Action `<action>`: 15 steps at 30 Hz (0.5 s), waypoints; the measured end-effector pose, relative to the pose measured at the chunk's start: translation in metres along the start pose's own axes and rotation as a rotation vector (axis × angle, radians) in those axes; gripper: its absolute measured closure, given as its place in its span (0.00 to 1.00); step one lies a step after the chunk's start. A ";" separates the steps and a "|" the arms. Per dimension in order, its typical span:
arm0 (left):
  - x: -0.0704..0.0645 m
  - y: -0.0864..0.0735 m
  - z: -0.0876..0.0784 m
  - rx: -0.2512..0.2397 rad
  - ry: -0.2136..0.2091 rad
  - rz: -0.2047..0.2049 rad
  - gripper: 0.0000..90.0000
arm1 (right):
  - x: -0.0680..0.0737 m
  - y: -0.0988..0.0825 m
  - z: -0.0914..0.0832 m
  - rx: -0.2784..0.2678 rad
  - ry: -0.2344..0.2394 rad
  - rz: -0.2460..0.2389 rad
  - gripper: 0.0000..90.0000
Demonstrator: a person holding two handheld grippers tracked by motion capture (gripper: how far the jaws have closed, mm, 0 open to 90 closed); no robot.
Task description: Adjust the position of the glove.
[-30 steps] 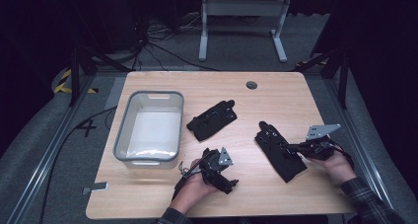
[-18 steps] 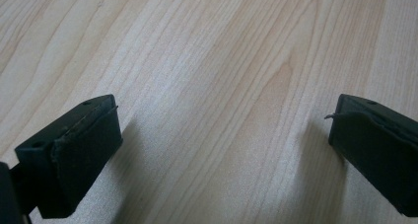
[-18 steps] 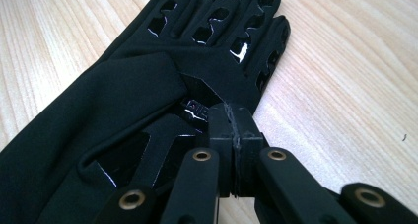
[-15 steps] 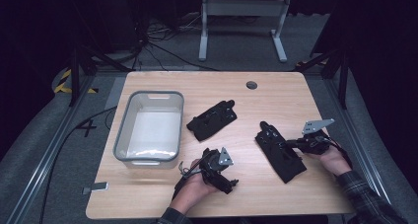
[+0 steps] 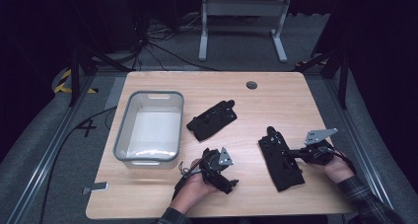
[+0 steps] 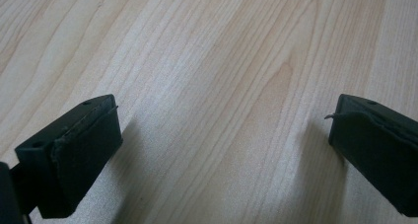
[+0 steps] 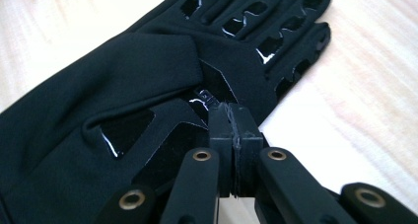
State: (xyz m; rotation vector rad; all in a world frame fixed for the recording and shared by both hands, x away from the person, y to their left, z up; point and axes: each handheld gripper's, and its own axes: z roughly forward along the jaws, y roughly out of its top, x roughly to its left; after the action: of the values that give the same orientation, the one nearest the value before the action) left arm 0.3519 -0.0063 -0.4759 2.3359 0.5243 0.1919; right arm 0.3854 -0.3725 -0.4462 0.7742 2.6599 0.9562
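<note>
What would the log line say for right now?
right tongs: shut, tips on near glove | left tongs: open over table | other glove: beside bin

High view looks down over the table [image 5: 276, 86]; both gripper views sit close above its wood.

High view: lit table [image 5: 276, 93], dark surround — gripper views bright, sharp near, top-left glare, soft jaw shadows.
</note>
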 end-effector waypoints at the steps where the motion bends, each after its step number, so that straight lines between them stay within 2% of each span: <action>1: 0.000 0.000 0.000 0.000 0.000 0.000 0.00 | 0.002 0.000 -0.001 0.005 0.001 -0.007 1.00; 10: 0.000 0.000 0.000 0.000 0.000 -0.001 0.00 | 0.021 -0.009 -0.008 0.003 0.030 -0.006 1.00; 15: 0.000 0.000 0.000 0.000 0.000 -0.001 0.00 | 0.033 -0.015 -0.012 -0.002 0.063 -0.020 1.00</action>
State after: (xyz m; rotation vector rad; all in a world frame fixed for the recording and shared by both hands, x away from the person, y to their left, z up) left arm 0.3518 -0.0063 -0.4759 2.3360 0.5254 0.1919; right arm 0.3474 -0.3709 -0.4472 0.7280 2.7143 0.9938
